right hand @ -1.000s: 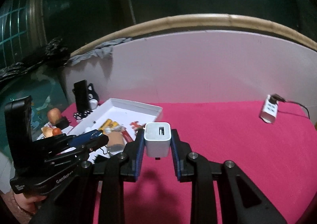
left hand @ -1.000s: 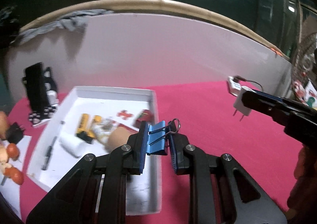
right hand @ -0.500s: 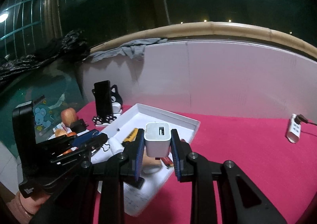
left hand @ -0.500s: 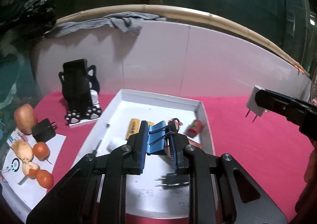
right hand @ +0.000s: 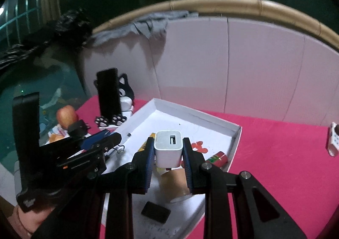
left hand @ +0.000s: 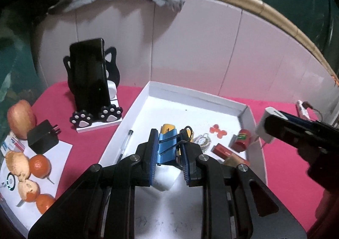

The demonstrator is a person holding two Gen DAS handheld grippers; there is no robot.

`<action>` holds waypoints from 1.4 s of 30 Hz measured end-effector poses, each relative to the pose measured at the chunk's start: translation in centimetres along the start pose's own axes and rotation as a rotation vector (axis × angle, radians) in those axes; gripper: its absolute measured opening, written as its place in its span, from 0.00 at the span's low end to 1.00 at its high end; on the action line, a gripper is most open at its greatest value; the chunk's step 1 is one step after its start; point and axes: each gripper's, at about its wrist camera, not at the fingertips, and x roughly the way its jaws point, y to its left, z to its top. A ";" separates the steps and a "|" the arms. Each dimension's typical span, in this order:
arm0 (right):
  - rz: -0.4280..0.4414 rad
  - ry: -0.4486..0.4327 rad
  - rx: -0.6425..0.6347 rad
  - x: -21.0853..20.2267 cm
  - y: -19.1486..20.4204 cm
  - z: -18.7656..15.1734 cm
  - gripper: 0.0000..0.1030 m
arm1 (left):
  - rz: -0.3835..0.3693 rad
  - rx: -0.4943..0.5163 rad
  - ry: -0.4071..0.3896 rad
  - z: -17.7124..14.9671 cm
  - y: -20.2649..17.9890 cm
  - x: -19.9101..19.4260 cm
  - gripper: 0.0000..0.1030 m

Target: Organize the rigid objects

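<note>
Several items already lay in the white tray [left hand: 245, 109]; left tongs [left hand: 169, 154] gripped a blue binder clip [left hand: 167, 150]; right tongs [right hand: 168, 152] gripped a white USB charger [right hand: 168, 148]; both were unplaced.

A tray [left hand: 197, 96] is sitting on the counter [left hand: 281, 167], with a phone stand [left hand: 93, 82] to its left.
A pen [left hand: 125, 147], a small can [left hand: 240, 142] and a tape roll [right hand: 175, 181] are lying in the tray; fruit [left hand: 20, 118] is resting left of the stand.

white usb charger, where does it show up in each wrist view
Left wrist view: the white usb charger sits at the right edge, clamped by the right gripper, beside the white tray.
Right wrist view: centre, between the fingers, above the tray.
Shared landmark: the phone on its cat stand.
</note>
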 end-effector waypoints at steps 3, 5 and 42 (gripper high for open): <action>-0.015 0.039 0.022 2.3 -0.3 0.0 0.24 | 0.014 0.016 0.019 -0.4 -0.4 1.1 0.19; -0.020 0.061 0.042 3.5 -0.5 -0.1 0.24 | 0.020 0.019 0.028 -0.5 -0.5 1.6 0.19; -0.078 -0.048 0.088 1.2 -0.6 -2.3 1.00 | 0.116 -0.027 -0.024 -2.3 -0.9 -1.0 1.00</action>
